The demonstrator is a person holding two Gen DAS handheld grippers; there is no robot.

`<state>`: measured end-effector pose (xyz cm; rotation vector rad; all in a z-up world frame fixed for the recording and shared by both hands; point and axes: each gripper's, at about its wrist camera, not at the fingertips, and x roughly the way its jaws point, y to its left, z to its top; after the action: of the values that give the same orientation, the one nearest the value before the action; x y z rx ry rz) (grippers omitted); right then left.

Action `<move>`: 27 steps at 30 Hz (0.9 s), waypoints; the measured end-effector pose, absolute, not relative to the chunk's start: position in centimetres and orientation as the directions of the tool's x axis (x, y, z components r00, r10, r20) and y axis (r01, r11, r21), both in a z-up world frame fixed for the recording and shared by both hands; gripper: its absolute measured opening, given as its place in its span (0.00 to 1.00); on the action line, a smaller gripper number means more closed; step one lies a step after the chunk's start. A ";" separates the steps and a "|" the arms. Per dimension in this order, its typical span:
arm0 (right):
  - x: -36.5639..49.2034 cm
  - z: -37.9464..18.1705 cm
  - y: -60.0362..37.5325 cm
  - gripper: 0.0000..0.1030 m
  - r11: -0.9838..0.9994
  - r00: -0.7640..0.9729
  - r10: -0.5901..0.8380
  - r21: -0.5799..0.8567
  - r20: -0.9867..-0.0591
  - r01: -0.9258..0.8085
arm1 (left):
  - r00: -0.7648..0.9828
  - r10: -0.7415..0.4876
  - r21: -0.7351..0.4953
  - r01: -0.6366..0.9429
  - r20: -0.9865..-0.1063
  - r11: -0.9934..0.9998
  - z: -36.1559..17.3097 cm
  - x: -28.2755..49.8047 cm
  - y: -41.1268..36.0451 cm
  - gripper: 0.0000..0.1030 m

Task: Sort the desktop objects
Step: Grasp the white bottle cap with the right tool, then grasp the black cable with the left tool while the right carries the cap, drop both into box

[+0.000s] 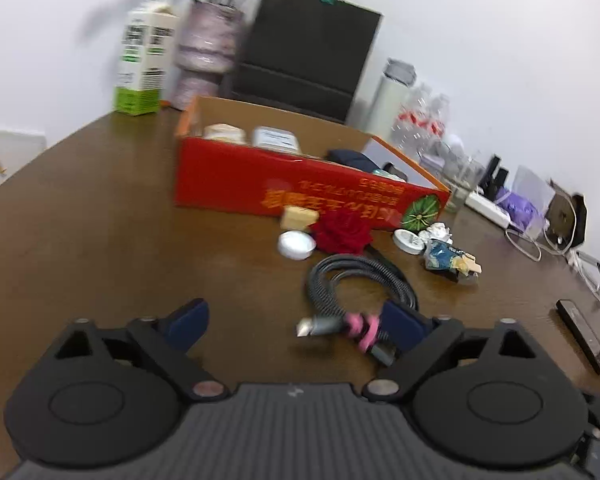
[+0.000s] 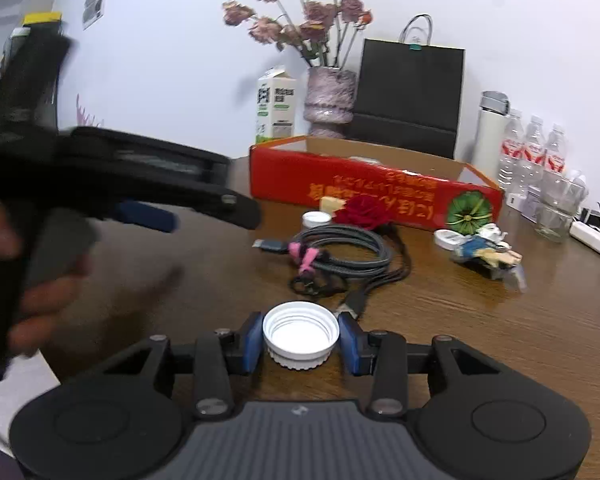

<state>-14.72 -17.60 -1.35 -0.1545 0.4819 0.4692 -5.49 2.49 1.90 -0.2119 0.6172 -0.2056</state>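
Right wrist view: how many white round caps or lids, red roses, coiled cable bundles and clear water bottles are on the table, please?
White round caps or lids: 3
Red rose: 1
Coiled cable bundle: 1
Clear water bottles: 3
Total: 8

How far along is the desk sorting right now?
Some items already sit in the red box. The right gripper brackets a white cap; a firm grip is unclear. The open left gripper nears the cable bundle. The rose, wrapper and small lids remain.
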 end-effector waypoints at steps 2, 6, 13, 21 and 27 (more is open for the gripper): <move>-14.7 -1.0 -18.6 0.38 0.895 0.789 0.377 -0.030 -0.485 -0.446 | 0.780 -0.279 -0.245 0.166 -0.559 0.955 1.8 -3.6 1.3 0.84; -14.6 -0.2 -20.9 0.38 0.927 0.798 0.329 0.011 -0.505 -0.376 | 0.747 -0.288 -0.237 0.178 -0.599 0.955 0.8 -0.5 -0.6 0.77; -16.3 1.0 -24.8 0.38 0.954 0.831 0.300 0.144 -0.468 -0.263 | 0.760 -0.242 -0.147 0.192 -0.603 0.970 0.0 -0.1 -1.8 0.44; -13.9 0.1 -25.0 0.38 0.944 0.822 0.328 0.203 -0.466 -0.261 | 0.777 -0.200 -0.046 0.216 -0.596 0.975 0.3 -3.0 -2.6 0.19; -12.9 3.1 -24.4 0.37 0.940 0.866 0.341 0.146 -0.366 -0.309 | 0.845 -0.260 -0.156 0.211 -0.467 0.965 3.9 -5.7 -0.5 0.10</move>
<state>-12.88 -24.39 3.12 0.0832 0.3982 0.3408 -5.68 -0.53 3.91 -0.1003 0.5070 -0.2490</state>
